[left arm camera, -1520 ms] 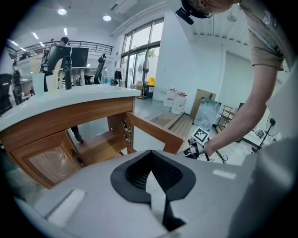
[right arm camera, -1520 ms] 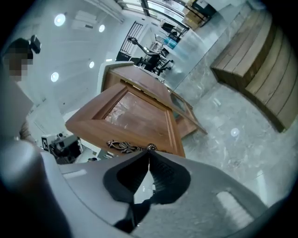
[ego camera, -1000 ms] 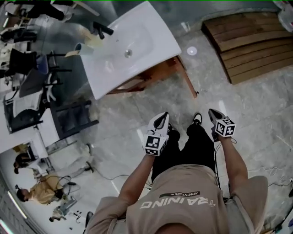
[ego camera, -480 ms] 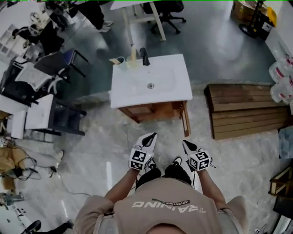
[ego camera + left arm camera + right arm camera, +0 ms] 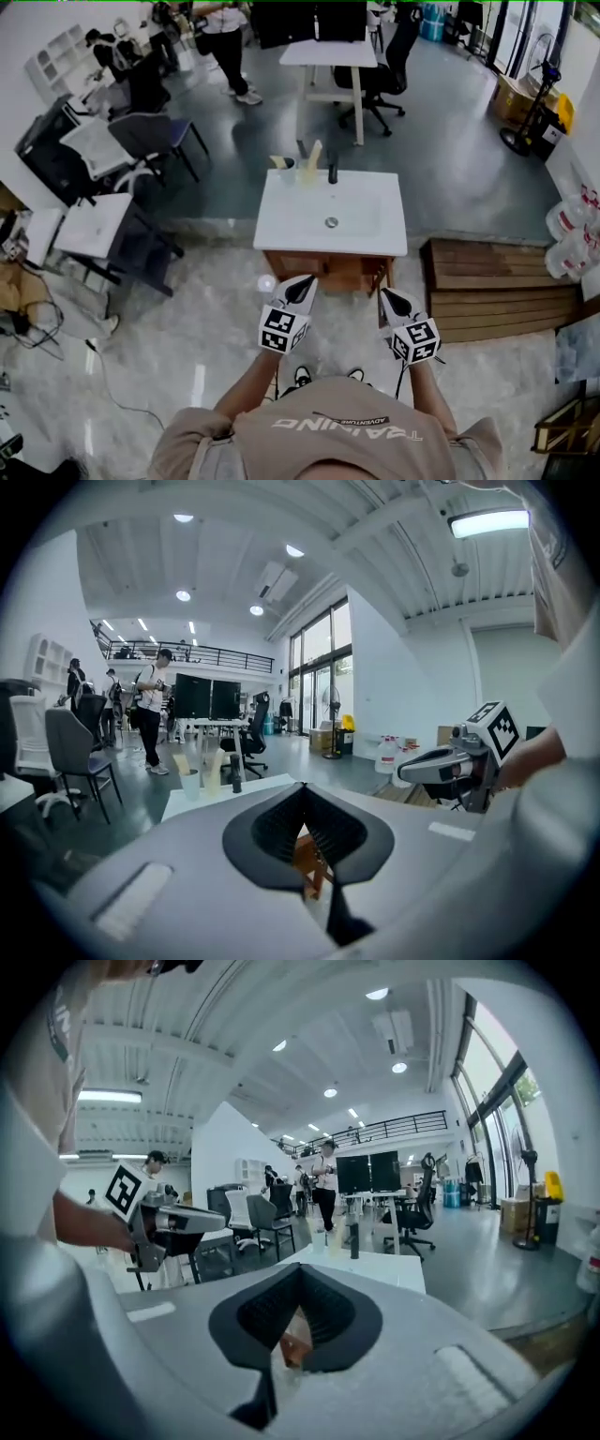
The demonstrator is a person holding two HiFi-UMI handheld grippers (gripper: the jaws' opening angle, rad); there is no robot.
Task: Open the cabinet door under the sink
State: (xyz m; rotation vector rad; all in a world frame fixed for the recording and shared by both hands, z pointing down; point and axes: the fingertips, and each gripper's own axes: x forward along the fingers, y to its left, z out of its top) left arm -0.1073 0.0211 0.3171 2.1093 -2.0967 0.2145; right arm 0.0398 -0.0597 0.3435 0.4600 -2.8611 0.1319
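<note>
The left tool (image 5: 302,284) and right tool (image 5: 386,298) are pinched shut and empty, just short of the cabinet door (image 5: 319,264) under the sink (image 5: 331,211). Shut tips would likely skid off the wood without catching its edge.

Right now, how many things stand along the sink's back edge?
3: a cup at the left, a tan bottle beside it, and a black faucet at the middle. None looks hidden.
</note>
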